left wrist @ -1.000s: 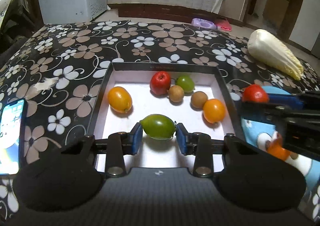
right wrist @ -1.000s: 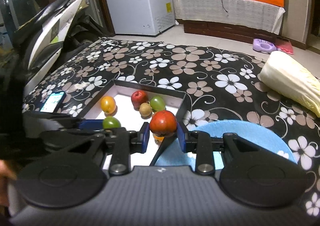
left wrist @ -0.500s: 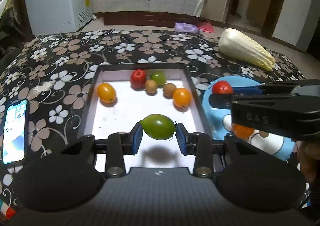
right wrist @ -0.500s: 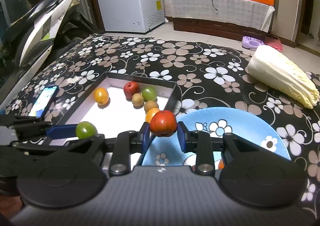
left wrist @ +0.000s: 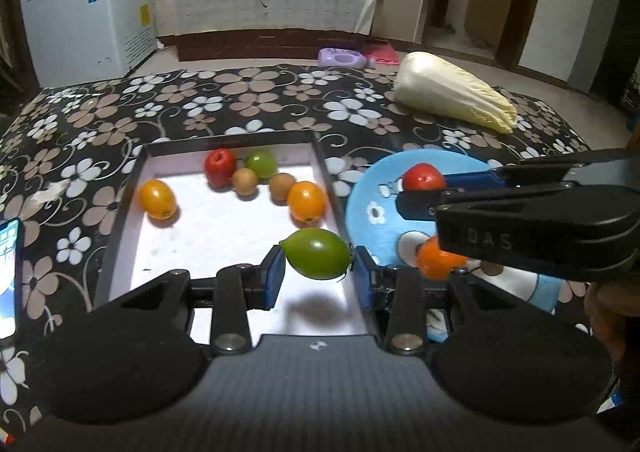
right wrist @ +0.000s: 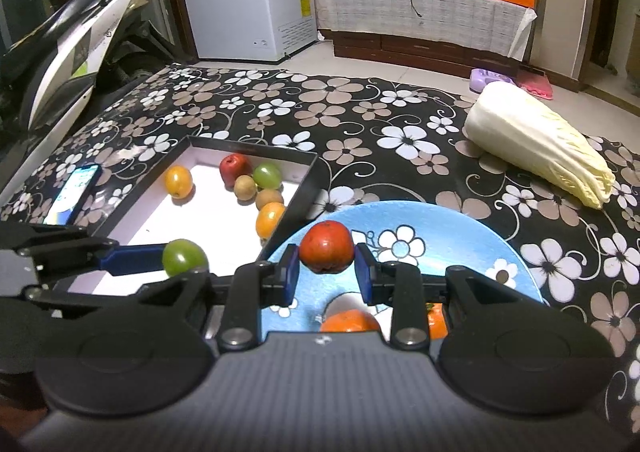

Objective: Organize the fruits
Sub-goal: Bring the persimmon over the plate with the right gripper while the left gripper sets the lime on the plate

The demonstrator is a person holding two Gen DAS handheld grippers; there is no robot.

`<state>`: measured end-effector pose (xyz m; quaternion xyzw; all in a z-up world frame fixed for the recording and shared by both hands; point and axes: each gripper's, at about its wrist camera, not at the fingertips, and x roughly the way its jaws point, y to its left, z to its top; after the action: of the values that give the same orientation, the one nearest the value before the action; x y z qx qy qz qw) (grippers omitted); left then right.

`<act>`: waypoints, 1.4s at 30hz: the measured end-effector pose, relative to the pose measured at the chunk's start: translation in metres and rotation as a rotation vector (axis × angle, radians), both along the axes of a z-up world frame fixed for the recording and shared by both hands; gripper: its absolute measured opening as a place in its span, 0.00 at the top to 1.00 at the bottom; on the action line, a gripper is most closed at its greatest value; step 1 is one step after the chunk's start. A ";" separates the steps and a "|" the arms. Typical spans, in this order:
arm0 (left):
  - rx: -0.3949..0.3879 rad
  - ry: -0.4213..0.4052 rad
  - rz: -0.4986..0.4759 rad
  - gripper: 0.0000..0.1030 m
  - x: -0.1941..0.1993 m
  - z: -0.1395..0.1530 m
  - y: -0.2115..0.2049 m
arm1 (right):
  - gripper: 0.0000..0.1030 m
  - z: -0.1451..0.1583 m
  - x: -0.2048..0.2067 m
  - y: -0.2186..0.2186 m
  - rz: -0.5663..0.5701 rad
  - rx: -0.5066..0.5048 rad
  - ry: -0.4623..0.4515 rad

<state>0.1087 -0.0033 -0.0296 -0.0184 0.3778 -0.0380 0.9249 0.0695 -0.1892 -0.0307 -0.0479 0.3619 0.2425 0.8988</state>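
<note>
Both grippers shifted right toward blue plate point(right wrist: 460, 228). Left gripper point(left wrist: 318, 272) clamps green fruit point(left wrist: 316, 258); right gripper point(right wrist: 327, 272) clamps red fruit point(right wrist: 327, 246). Orange fruit point(right wrist: 348, 322), lower centre, mostly hidden.

Bright fruit on a flowery cloth

The cloth point(right wrist: 352, 100) is black with white and brown flowers. The box point(left wrist: 132, 188) is black outside and white inside. The plate point(right wrist: 452, 228) is blue with white flowers. One held fruit point(left wrist: 316, 258) is green, the other point(right wrist: 326, 247) red.
</note>
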 end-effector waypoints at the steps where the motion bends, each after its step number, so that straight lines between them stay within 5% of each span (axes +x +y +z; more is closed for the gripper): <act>1: 0.000 -0.001 -0.006 0.59 0.000 0.000 -0.003 | 0.68 0.000 0.000 -0.002 -0.002 0.001 -0.001; 42: -0.025 -0.024 -0.150 0.59 0.036 -0.018 -0.079 | 0.68 0.008 0.009 -0.074 -0.121 0.059 -0.011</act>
<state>0.1448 -0.0822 -0.0474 -0.0014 0.3664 -0.1121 0.9237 0.0790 -0.2628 -0.0223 -0.0007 0.3519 0.1981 0.9148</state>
